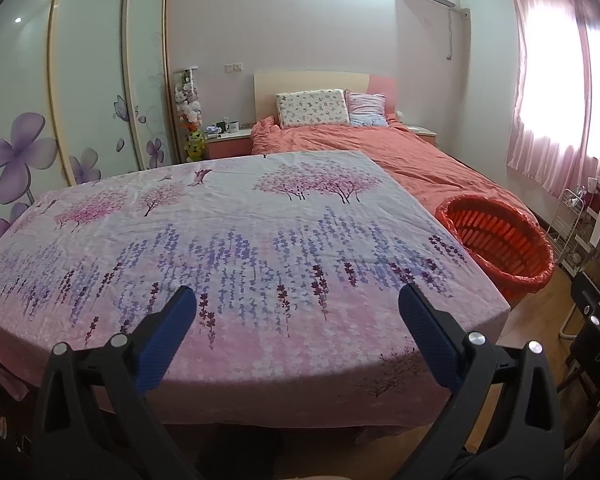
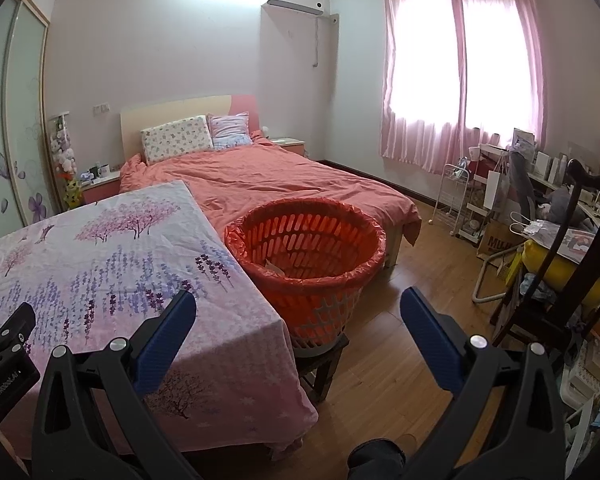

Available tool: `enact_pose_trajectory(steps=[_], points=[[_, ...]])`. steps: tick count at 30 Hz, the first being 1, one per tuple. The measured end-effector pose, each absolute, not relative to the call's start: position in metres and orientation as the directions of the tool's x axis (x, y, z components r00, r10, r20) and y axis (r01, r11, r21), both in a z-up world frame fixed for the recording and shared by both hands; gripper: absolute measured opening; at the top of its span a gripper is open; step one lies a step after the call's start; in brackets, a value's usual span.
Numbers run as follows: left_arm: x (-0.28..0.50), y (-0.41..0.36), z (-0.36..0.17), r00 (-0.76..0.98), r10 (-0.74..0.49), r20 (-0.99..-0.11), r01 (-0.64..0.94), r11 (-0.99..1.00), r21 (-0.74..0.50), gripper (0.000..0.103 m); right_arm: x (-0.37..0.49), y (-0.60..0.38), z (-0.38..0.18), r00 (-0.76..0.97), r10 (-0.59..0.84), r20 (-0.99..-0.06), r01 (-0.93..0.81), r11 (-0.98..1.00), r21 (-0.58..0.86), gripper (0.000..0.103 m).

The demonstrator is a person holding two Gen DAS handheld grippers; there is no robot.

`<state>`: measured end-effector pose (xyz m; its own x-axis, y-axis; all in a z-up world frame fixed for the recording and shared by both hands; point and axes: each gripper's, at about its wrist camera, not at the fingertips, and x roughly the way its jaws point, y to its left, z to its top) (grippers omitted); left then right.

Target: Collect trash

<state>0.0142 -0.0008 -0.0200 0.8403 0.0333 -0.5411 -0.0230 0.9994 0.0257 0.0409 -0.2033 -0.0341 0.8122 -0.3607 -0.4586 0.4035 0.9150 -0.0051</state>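
A red slatted basket (image 2: 306, 256) lined with a red bag stands on a low dark stool at the right of the table; it also shows in the left wrist view (image 1: 496, 244). A piece of paper trash (image 2: 274, 267) lies inside it. My left gripper (image 1: 298, 312) is open and empty above the near edge of the table's floral cloth (image 1: 236, 240). My right gripper (image 2: 298, 312) is open and empty, held above the table's right corner and the floor, short of the basket. The left gripper's body (image 2: 4, 356) shows at the lower left of the right wrist view.
A bed with a coral duvet (image 2: 268, 180) lies beyond the table. A wardrobe with flower doors (image 1: 80, 92) is at the left. A white wire cart (image 2: 458, 196), a cluttered desk and a dark chair (image 2: 552, 264) stand at the right on the wood floor (image 2: 400, 320).
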Motion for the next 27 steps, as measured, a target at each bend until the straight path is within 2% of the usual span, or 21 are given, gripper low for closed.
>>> enact_pose_trajectory(steps=[27], points=[[0.01,-0.011,-0.01,0.853,0.021,-0.522,-0.016,1.0,0.015,0.099,0.039,-0.204,-0.031,0.813,-0.362,-0.456,0.405,0.914,-0.005,0.101]])
